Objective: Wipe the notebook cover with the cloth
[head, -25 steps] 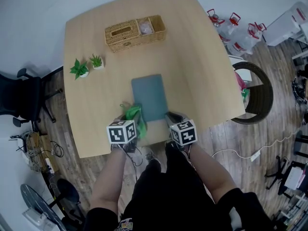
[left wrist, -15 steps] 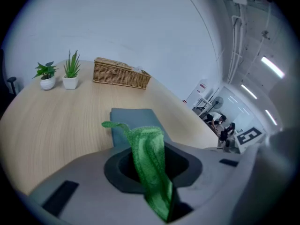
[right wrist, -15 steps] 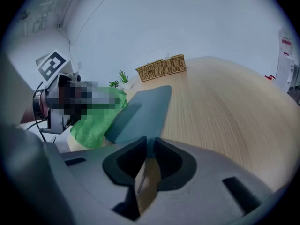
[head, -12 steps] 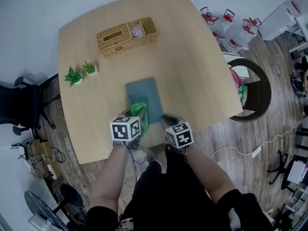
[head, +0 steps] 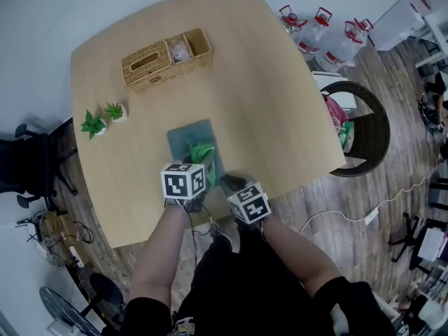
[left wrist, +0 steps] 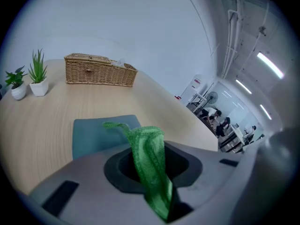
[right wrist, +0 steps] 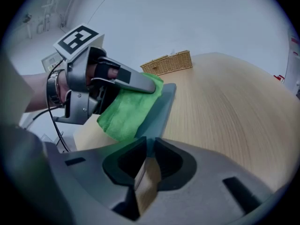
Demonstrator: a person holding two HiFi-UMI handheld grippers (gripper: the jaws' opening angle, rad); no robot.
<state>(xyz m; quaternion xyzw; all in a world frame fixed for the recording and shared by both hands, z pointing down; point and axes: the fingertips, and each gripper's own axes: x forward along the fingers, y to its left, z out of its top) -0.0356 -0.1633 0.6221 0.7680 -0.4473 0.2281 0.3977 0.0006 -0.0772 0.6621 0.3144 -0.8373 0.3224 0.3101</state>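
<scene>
Your left gripper is clamped on the green cloth, which lies on the notebook at the lower middle of the head view. Your right gripper, jaws narrow, pinches the notebook's near corner. Wiping looks barely started, with most of the cover left.

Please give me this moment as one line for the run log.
left tongs: shut on green cloth | green cloth: lying on notebook | right tongs: shut on notebook near edge | step: wipe
</scene>
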